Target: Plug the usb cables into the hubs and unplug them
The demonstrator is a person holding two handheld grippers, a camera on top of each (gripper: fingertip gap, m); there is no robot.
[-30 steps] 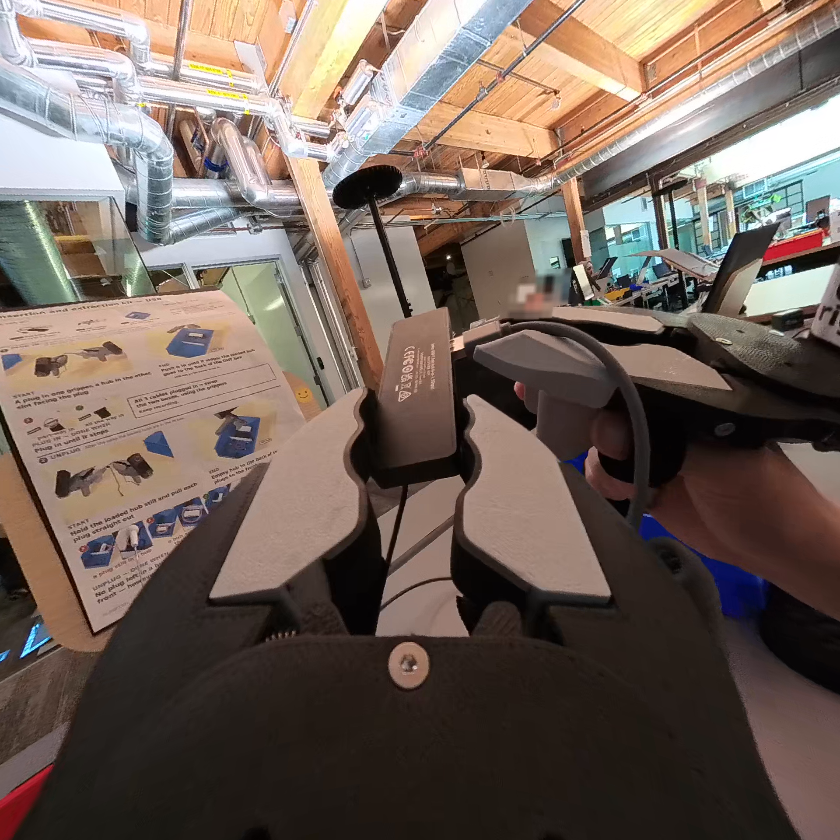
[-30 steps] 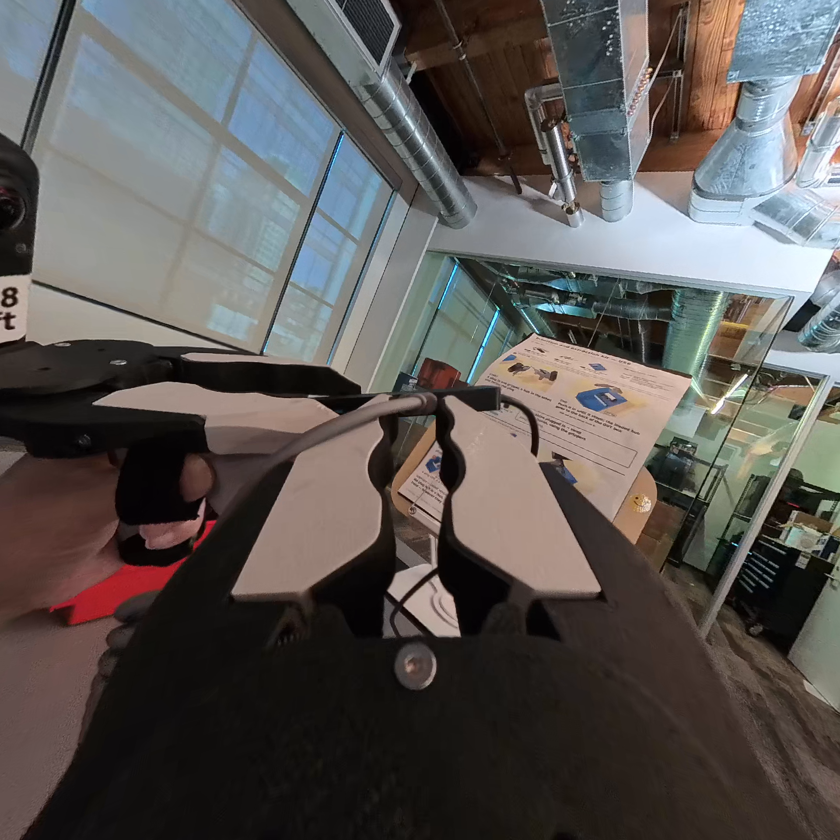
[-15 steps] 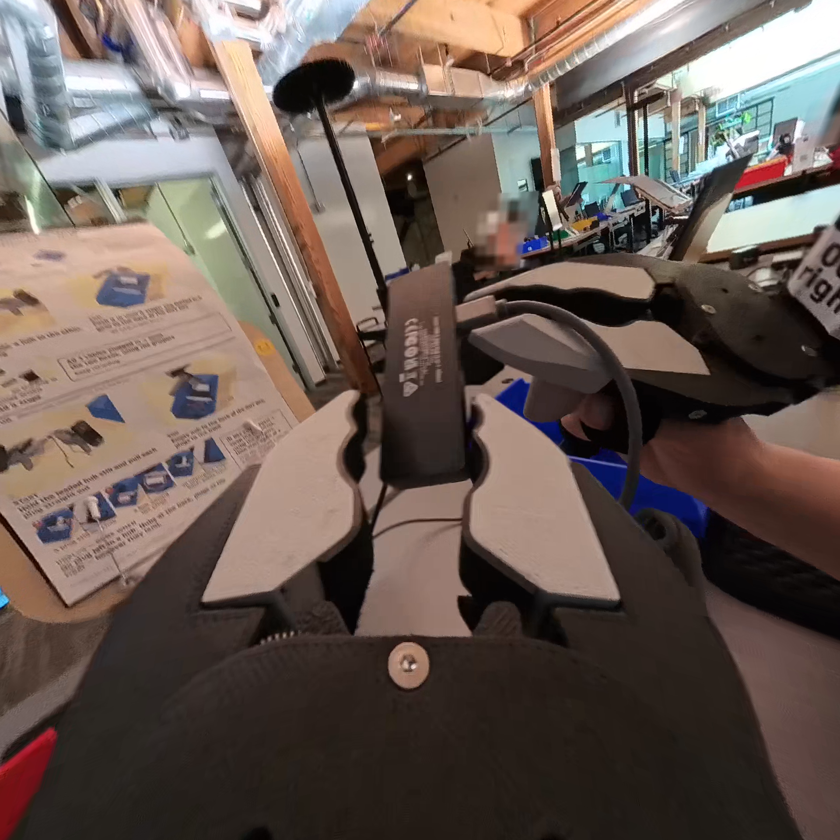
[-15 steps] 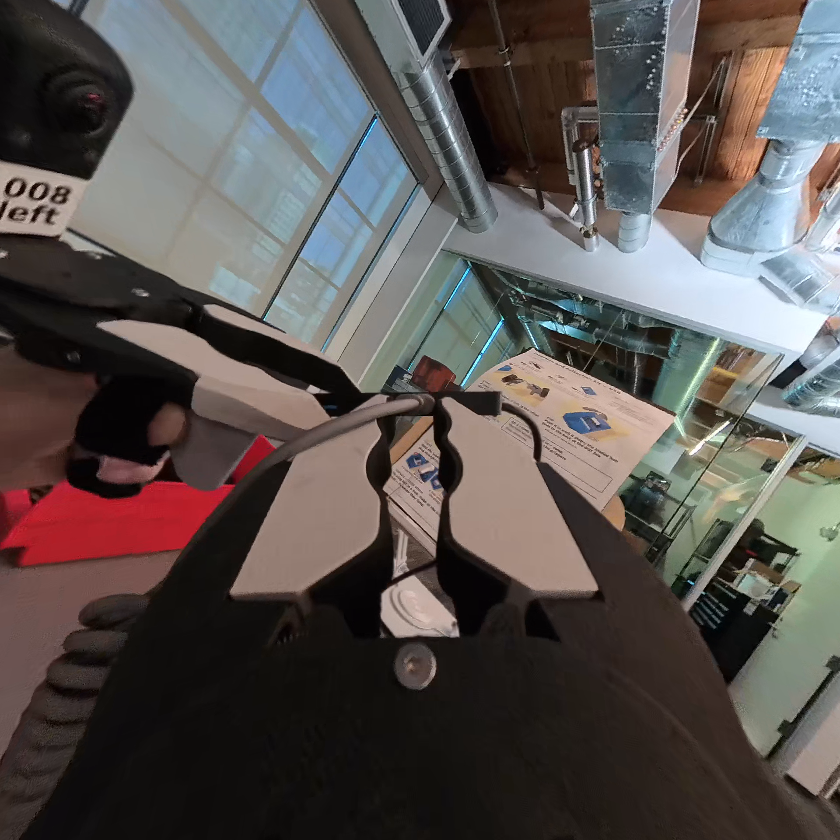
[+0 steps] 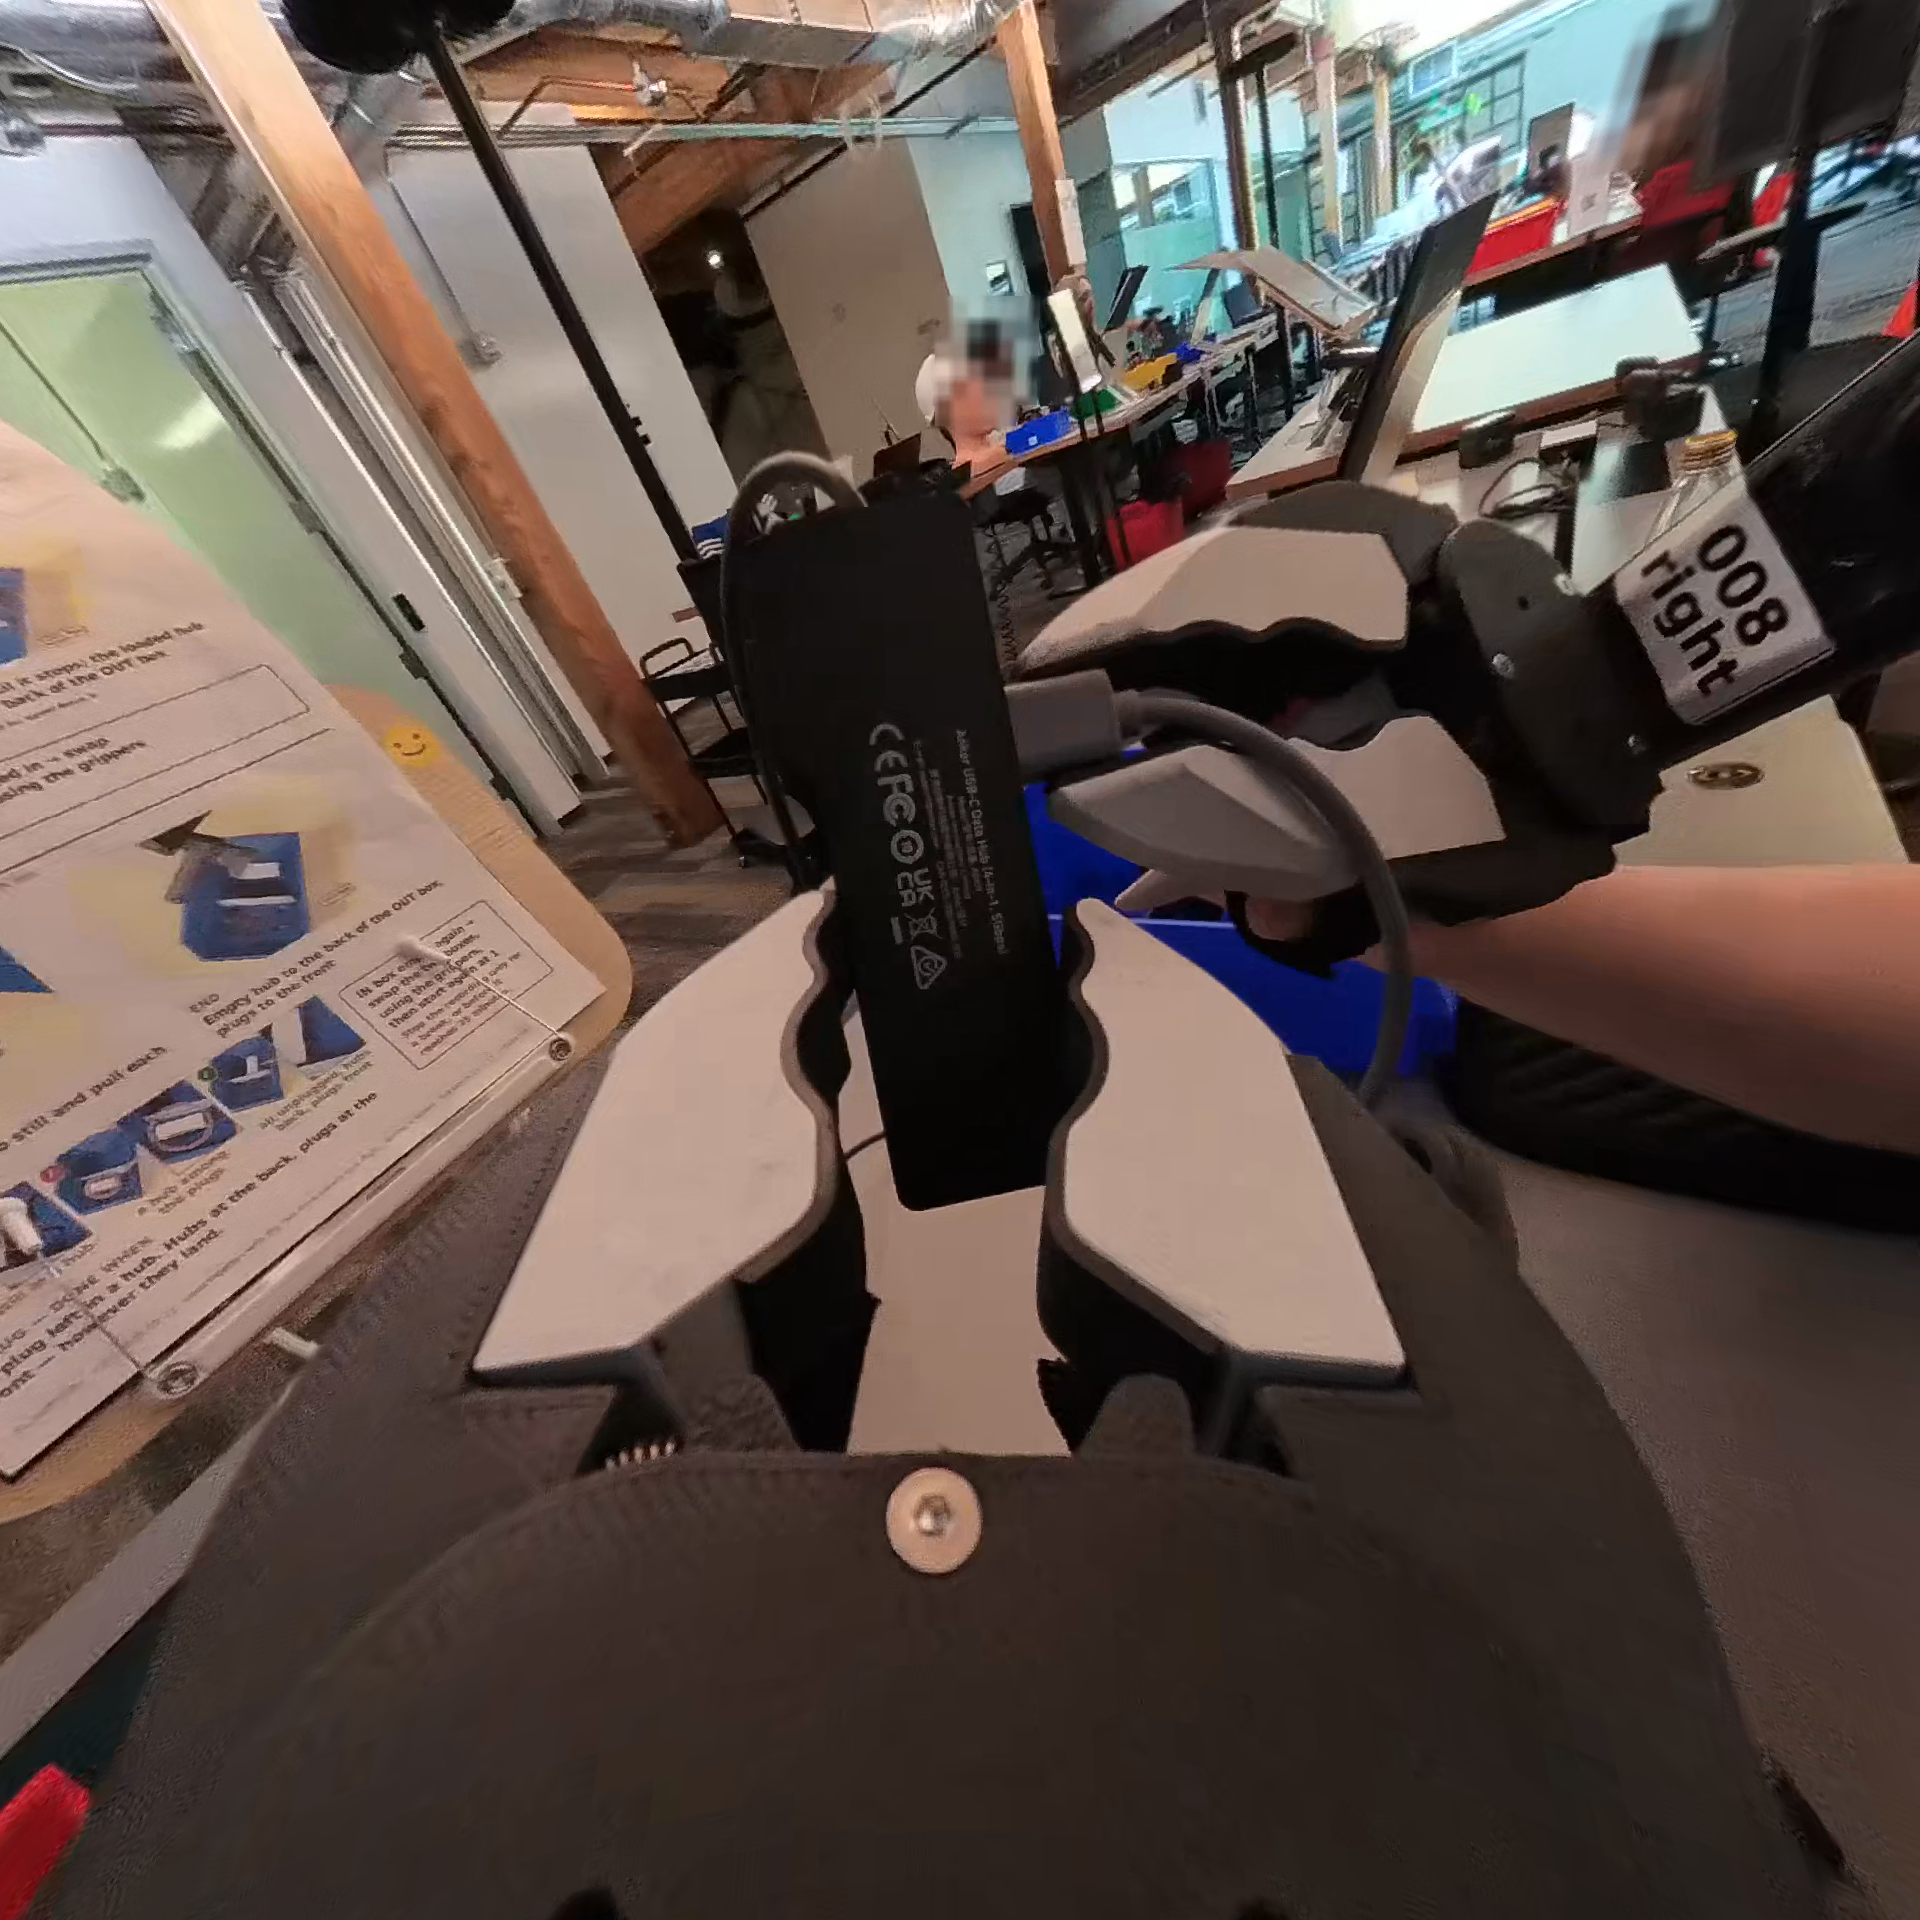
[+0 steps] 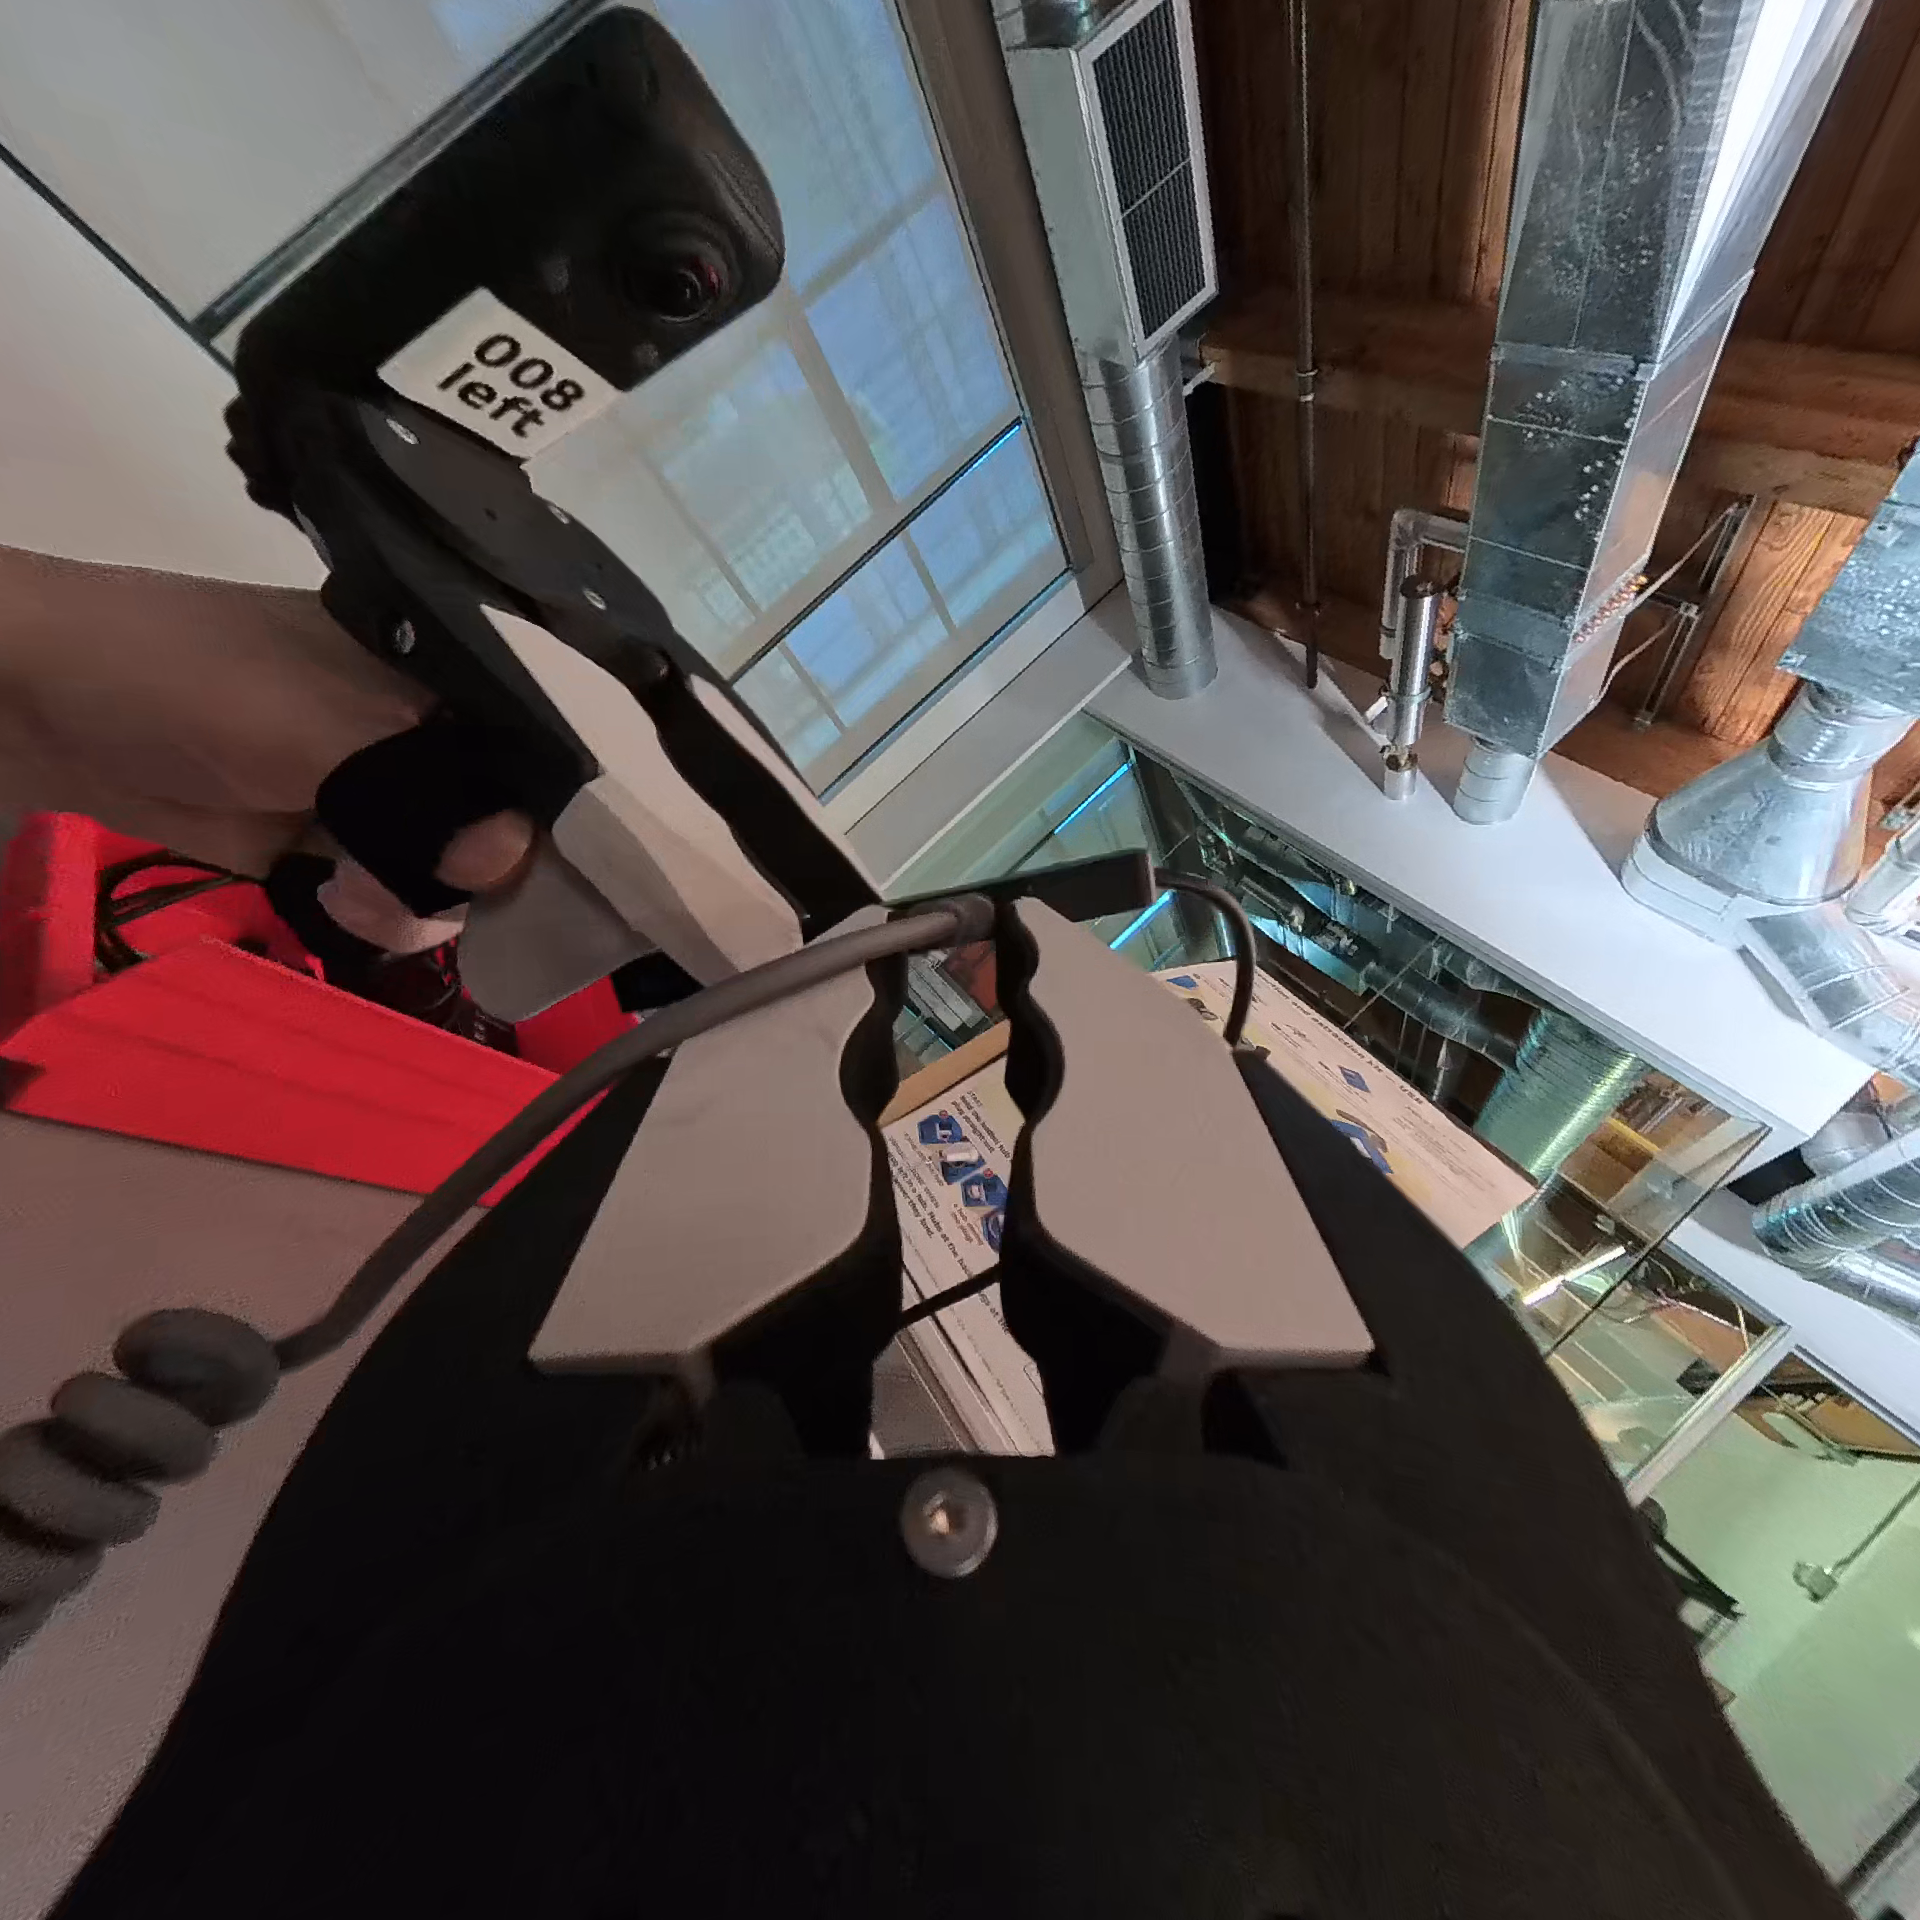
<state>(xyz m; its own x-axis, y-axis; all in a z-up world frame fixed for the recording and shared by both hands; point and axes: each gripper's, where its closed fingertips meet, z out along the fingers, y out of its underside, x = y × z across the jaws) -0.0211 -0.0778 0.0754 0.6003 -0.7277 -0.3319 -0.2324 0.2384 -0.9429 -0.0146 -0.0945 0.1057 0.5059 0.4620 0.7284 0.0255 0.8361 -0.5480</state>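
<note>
My left gripper [image 5: 945, 935] is shut on a flat black USB hub [image 5: 914, 790] and holds it upright in the air, its top leaning left. My right gripper [image 5: 1044, 727] comes in from the right, shut on a grey USB plug [image 5: 1070, 717]. The plug's end meets the hub's right edge and no metal tip shows. Its grey cable [image 5: 1361, 831] loops down. In the right wrist view my right gripper [image 6: 945, 935] pinches the plug [image 6: 961, 916] at its tips. The hub [image 6: 1081, 871] shows edge-on just beyond, held by the left gripper [image 6: 790, 914].
An instruction sheet [image 5: 229, 987] on a board stands at the left. A blue bin [image 5: 1195, 935] sits behind the hub and a red bin [image 6: 260, 1039] beside the left hand. The cable's coil [image 6: 156, 1361] hangs low. Desks and a person sit far behind.
Both grippers have swung and tilted together, so the views now point lower. The hub leans left and shows more of its flat face. The plug stays at the hub's edge, both grips unchanged.
</note>
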